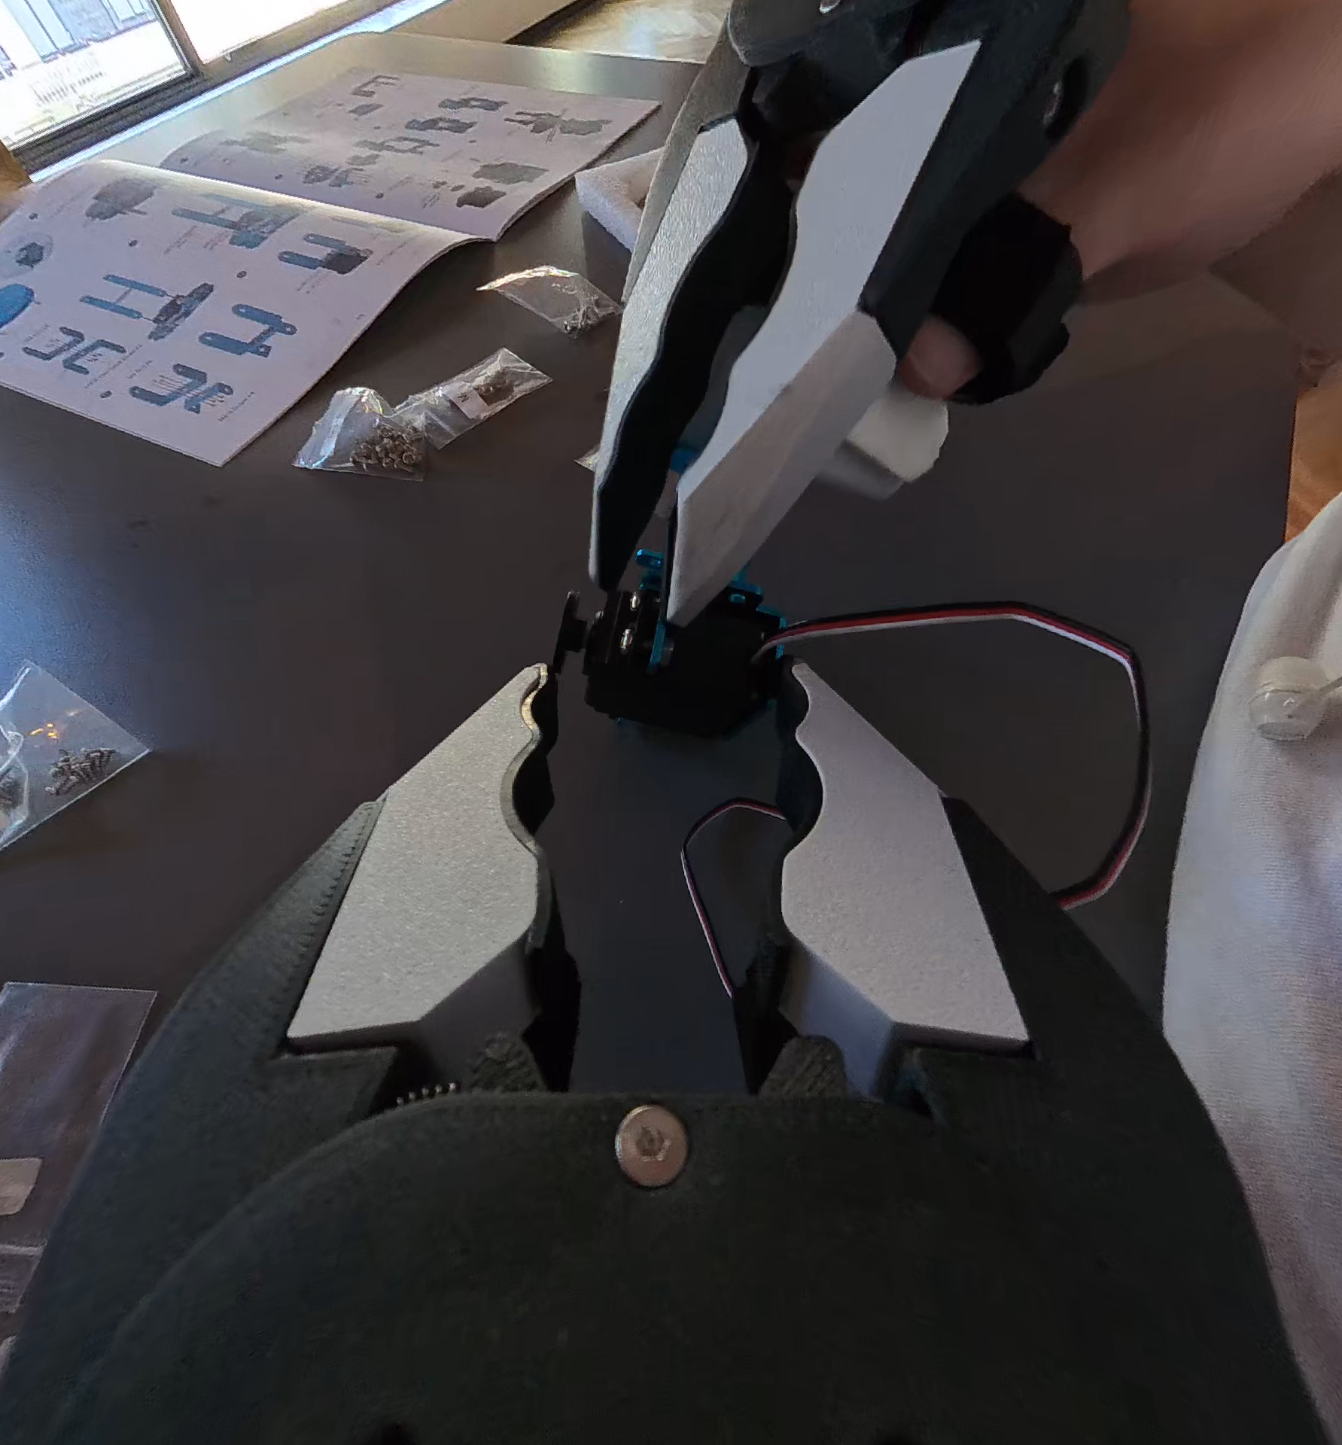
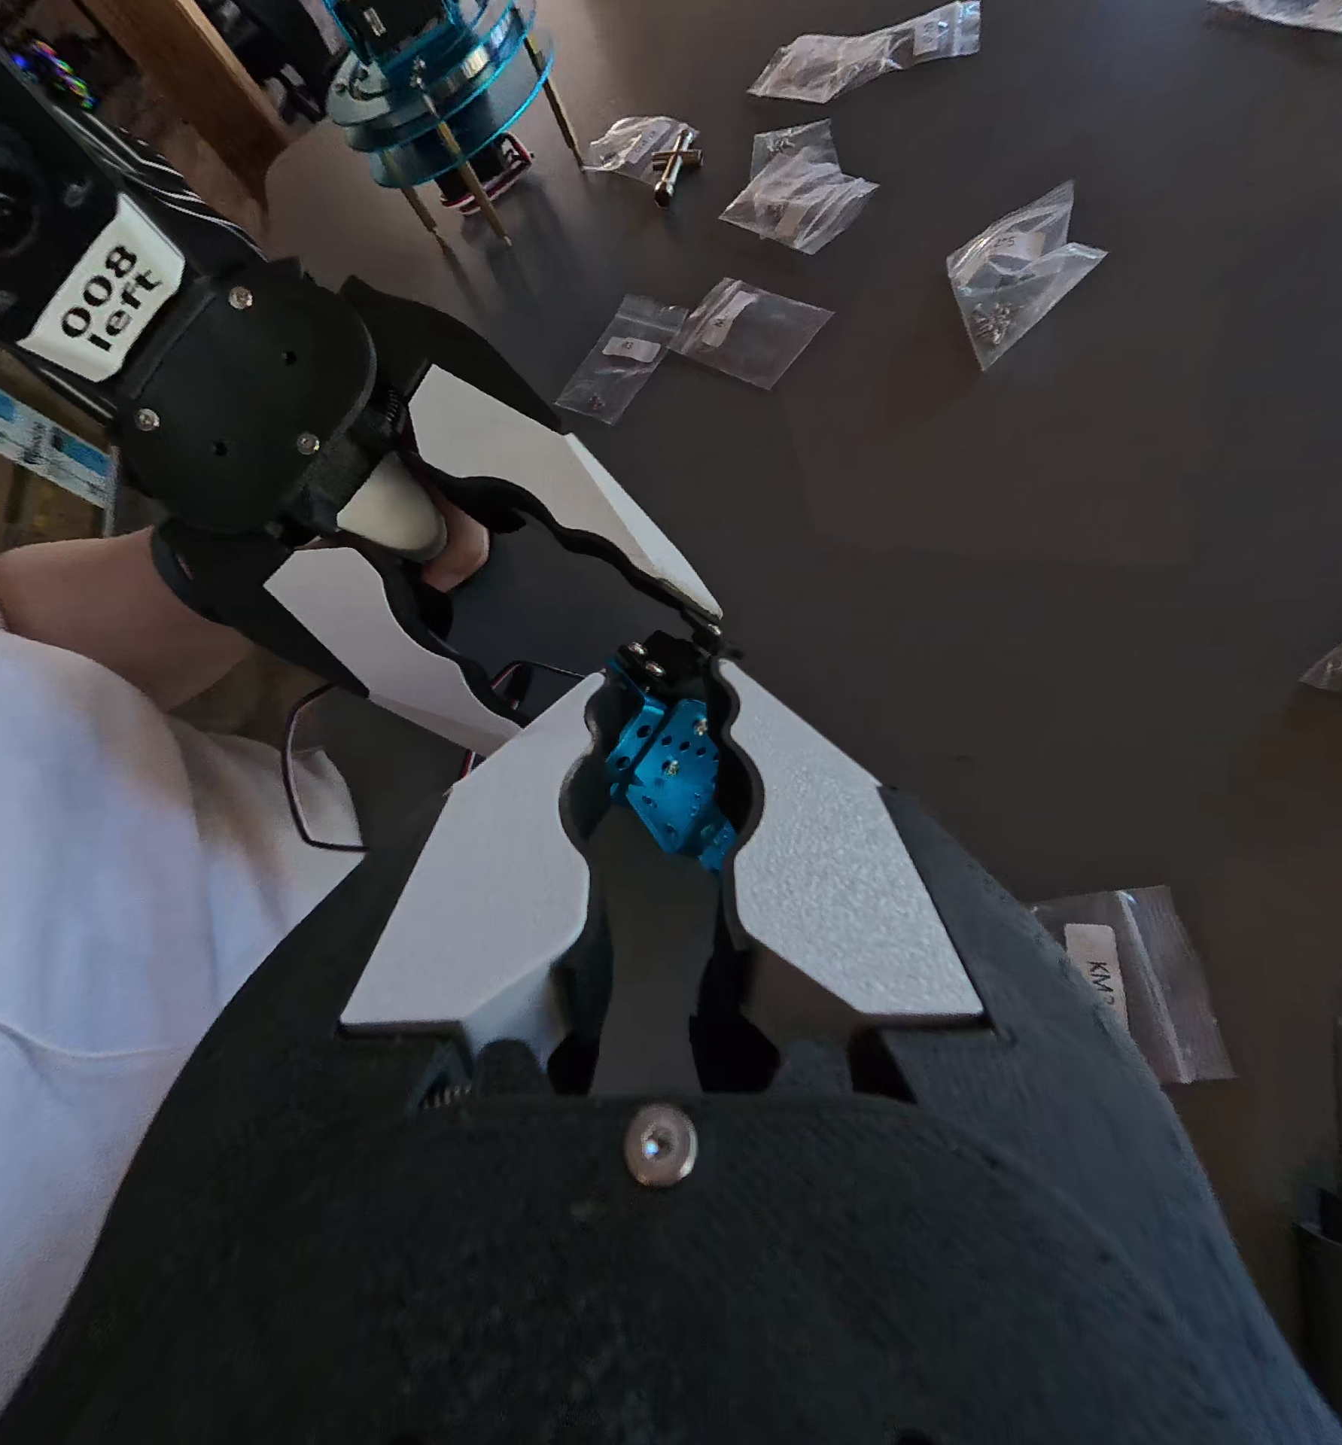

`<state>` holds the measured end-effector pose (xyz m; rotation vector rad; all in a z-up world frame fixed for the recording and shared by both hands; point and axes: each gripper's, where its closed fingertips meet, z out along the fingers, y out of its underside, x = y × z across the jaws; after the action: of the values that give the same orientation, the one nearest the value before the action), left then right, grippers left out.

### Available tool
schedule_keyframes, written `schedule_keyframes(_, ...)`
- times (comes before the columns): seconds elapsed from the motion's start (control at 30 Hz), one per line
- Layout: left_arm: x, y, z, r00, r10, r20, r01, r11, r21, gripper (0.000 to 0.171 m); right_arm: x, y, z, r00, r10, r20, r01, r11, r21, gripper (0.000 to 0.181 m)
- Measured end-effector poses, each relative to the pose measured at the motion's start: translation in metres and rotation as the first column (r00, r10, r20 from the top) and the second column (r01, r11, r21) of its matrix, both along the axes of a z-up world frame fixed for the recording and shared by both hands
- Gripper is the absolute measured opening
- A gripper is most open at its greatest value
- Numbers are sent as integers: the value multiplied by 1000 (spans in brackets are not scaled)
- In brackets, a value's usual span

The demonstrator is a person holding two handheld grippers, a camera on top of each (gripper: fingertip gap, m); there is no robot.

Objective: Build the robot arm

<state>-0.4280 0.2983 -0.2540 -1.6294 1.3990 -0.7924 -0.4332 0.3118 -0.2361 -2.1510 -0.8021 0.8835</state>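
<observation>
Dark tabletop [image 1: 261, 594], screw bags [image 1: 362, 438] scattered. My right gripper [image 2: 656, 684] clamps the blue bracket [image 2: 671, 790]; my left gripper [image 1: 667, 672] straddles the servo [image 1: 652, 680], unclenched.

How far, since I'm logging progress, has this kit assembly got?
Done: the blue bracket looks screwed onto the black servo; a round blue-plated base stands built up. In hand: the right hand-held gripper clamps the bracket, the left hand-held gripper straddles the servo. Left: several screw bags lie on the table.
</observation>
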Motion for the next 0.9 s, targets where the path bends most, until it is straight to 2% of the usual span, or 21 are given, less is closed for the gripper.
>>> schedule_keyframes(0.03,0,0,0,1000,2,0,-2,1000,-1,57,0,-1,2,1000,11,-21,-12,1000,-8,14)
schedule_keyframes(0.1,0,0,0,1000,2,0,-2,1000,-3,57,-2,-3,9,997,20,-74,-21,1000,-15,15)
schedule_keyframes(0.17,0,0,0,1000,2,0,-2,1000,-3,57,-3,0,11,997,-2,-83,2,1000,0,30)
schedule_keyframes(0.27,0,0,0,1000,4,0,-4,1000,-3,57,-2,3,3,1000,-18,11,17,999,40,42)
schedule_keyframes(0.37,0,0,0,1000,4,0,-4,1000,2,57,0,2,-7,997,-27,75,25,999,19,35)
schedule_keyframes(0.7,1,-2,0,1000,-6,-1,6,1000,11,57,0,-3,0,999,12,-38,-14,998,-60,23)
schedule_keyframes(0.8,1,-1,0,1000,-5,0,5,1000,2,57,-3,-2,6,997,0,-72,-4,998,-56,33)
schedule_keyframes(0.9,1,-1,-1,1000,-5,0,5,1000,0,57,-2,1,-2,1000,-12,14,13,1000,-28,40)
